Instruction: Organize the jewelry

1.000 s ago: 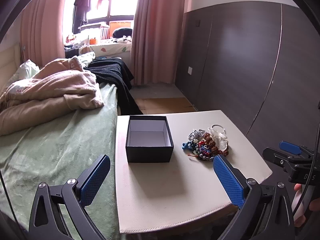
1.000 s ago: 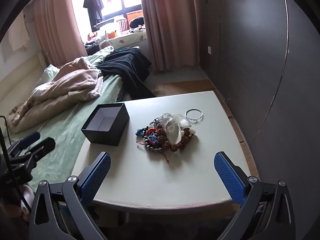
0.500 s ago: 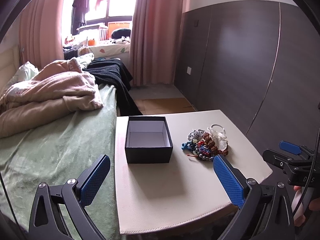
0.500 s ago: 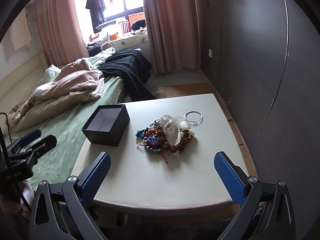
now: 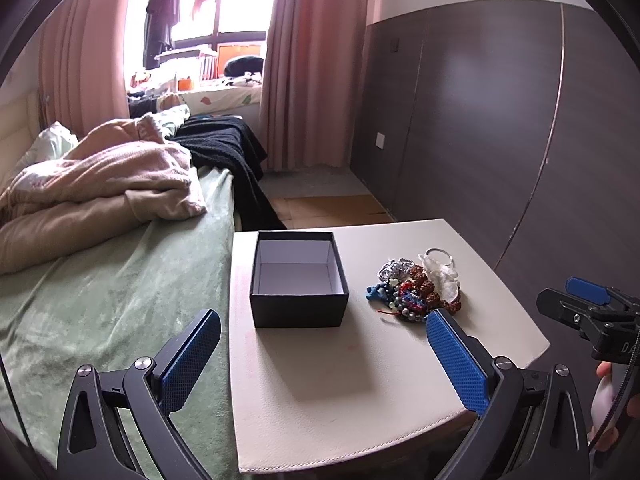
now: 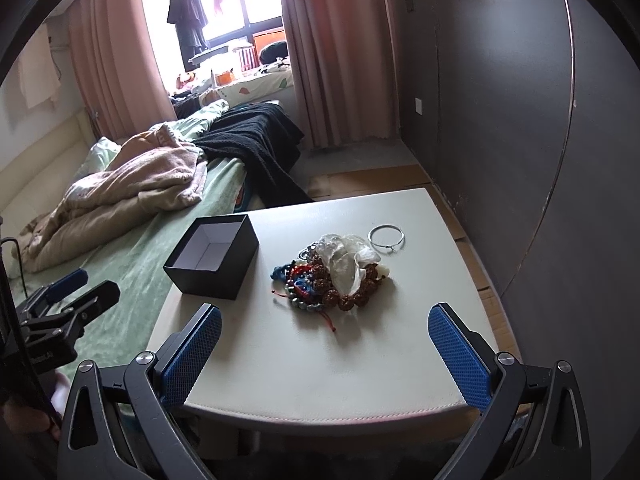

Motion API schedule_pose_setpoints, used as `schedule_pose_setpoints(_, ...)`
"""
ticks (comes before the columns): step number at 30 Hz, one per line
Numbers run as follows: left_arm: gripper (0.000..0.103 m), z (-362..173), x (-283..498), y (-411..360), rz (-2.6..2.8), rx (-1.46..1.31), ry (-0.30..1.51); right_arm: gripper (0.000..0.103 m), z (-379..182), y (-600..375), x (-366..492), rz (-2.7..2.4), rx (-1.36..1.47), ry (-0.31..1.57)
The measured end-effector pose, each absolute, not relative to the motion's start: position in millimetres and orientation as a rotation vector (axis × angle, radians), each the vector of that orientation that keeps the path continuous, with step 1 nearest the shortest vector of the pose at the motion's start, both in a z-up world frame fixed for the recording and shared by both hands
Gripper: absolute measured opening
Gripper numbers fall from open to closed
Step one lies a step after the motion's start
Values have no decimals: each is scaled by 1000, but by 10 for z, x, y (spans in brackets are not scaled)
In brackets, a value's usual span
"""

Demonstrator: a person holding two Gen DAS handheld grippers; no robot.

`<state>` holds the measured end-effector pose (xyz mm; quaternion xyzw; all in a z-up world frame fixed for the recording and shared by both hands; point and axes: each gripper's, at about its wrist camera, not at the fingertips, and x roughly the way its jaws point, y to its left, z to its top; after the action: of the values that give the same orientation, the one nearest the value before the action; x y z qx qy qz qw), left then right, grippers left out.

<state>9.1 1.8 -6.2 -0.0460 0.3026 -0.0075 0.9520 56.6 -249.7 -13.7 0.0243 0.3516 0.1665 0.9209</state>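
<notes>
A black open box (image 5: 298,278) with a white empty inside stands on a small cream table (image 5: 340,380); it also shows in the right wrist view (image 6: 212,256). A pile of bead bracelets and jewelry (image 5: 416,288) lies to its right, seen too in the right wrist view (image 6: 332,272), with a silver bangle (image 6: 386,238) just beyond. My left gripper (image 5: 324,360) is open and empty, short of the box. My right gripper (image 6: 326,354) is open and empty, short of the pile.
A bed with a green sheet (image 5: 112,288), a beige quilt (image 5: 96,184) and a black blanket (image 5: 228,152) lies left of the table. A dark panelled wall (image 5: 500,120) stands on the right. The table's near edge (image 6: 320,416) is just under my right gripper.
Both views have shifted slightly; the table, box and jewelry sit a little lower and nearer. Both grippers stay open and nothing on the table has moved.
</notes>
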Motion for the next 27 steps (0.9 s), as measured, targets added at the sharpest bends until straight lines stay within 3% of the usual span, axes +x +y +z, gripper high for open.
schedule_pose_setpoints(27,103,-32,27,-105,-67,-100,631,103,-70,-2572,517,337,61,686)
